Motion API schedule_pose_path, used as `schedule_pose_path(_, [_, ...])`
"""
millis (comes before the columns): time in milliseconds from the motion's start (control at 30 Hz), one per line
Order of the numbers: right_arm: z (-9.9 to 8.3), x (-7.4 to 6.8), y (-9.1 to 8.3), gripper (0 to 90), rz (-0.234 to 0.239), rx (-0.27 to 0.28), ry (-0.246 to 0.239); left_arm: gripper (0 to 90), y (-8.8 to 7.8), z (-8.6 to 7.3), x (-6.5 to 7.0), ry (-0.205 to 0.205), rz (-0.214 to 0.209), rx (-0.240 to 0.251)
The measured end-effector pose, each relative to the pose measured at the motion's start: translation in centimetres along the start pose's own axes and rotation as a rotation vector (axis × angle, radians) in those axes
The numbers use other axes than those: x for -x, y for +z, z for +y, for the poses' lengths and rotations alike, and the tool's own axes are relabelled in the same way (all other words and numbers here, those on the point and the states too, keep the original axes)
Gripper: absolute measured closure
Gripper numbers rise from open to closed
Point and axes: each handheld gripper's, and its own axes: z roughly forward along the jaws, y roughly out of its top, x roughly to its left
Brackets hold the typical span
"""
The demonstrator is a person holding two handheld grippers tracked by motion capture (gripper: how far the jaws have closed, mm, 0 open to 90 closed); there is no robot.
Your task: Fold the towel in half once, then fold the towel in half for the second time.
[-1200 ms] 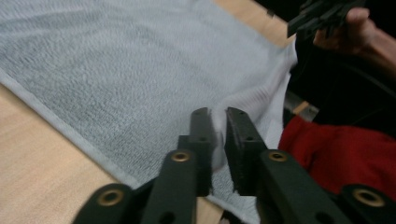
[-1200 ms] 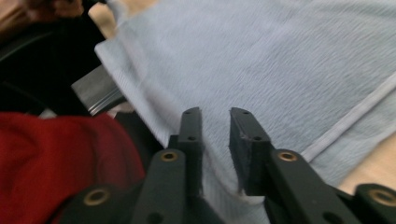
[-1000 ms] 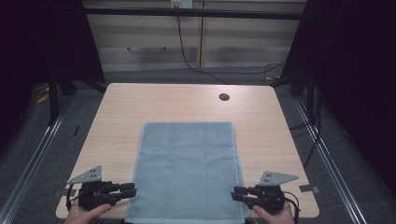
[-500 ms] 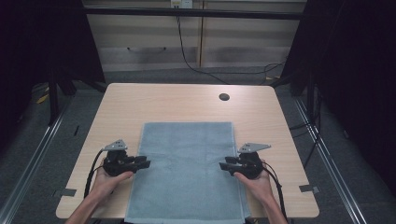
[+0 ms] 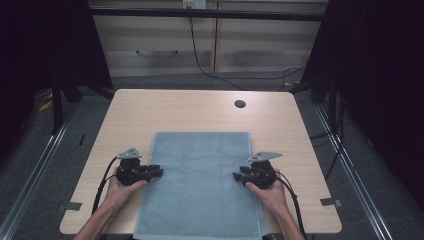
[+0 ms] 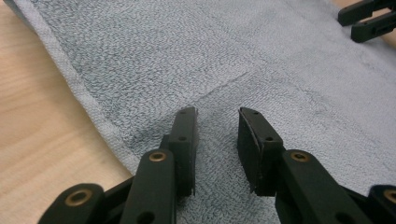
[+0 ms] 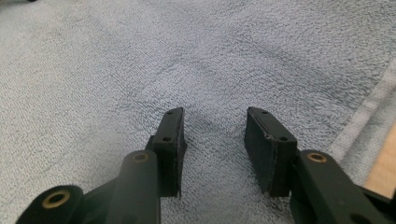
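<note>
A grey-blue towel (image 5: 200, 185) lies flat on the wooden table (image 5: 200, 112), its near end hanging over the front edge. My left gripper (image 5: 156, 171) rests at the towel's left edge, pointing inward. In the left gripper view it (image 6: 217, 114) is open over the terry cloth (image 6: 261, 60), nothing between the jaws, and the hem (image 6: 88, 102) runs just to its left. My right gripper (image 5: 237, 176) sits at the towel's right edge, pointing inward. In the right gripper view it (image 7: 214, 114) is open above the cloth (image 7: 140, 56), with the hem (image 7: 369, 107) to its right.
A round cable hole (image 5: 240, 104) sits near the table's far right. Bare wood (image 5: 125, 130) flanks the towel on both sides. Tape marks (image 5: 331, 202) lie near the front corners. The right gripper's jaw tips (image 6: 369, 18) appear at the top right of the left gripper view.
Both hands moved forward from the table's front edge and inward, bringing the grippers to the towel's left and right edges at mid-length. The towel has not shifted.
</note>
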Motion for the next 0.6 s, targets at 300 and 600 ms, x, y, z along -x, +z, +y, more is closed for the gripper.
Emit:
schedule_pose_path(300, [-1.7,-1.6,-1.8,58.8,0.032,-0.030,-0.013,70.9,-1.2,-1.5,2.2,0.047,-0.028,-0.033])
schedule_pose_path(600, [-3.7,-3.3,-4.0,60.1,0.060,-0.053,-0.032,71.5,-2.2,-3.1,4.9,0.069,-0.053,-0.060])
